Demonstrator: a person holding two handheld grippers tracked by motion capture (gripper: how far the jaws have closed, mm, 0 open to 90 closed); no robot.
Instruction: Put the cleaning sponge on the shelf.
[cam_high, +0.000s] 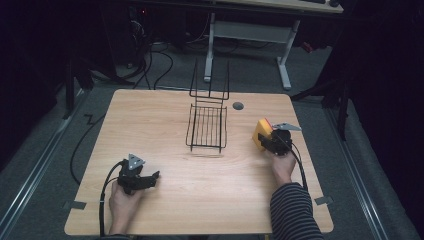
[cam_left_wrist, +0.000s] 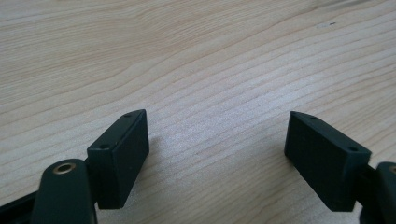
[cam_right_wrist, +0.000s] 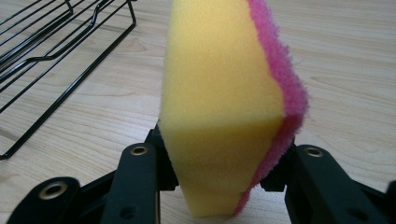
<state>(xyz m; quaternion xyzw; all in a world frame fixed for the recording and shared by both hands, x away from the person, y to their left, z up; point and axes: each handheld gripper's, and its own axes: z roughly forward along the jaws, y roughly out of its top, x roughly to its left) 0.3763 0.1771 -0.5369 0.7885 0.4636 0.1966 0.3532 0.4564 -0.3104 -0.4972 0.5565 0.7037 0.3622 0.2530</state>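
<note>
Looking down from the high view, we are seeing a pale wooden desk (cam_high: 200, 200) with a person's two hands coming in from the bottom edge, each holding a black tool. At the lower left of the frame, the left tool (cam_high: 150, 179) is resting low over the bare wood. In the left gripper view its two black jaws are standing wide apart, with nothing but wood grain between them.

At the right of the high view, a hand in a striped sleeve (cam_high: 295, 210) is holding the right tool (cam_high: 263, 139), and that tool is gripping a yellow sponge (cam_high: 261, 131) with a pink scouring side. In the right gripper view the sponge (cam_right_wrist: 219, 107) is standing on edge in the centre of the frame, and the jaws are pressing into its lower part from both sides, squeezing it narrower there. We cannot tell whether its lower end is touching the wood.

A black wire rack (cam_high: 207, 126) is sitting in the middle of the high view, just left of the sponge and apart from it. The rack (cam_right_wrist: 51, 56) is also showing in the upper left of the right gripper view.
</note>
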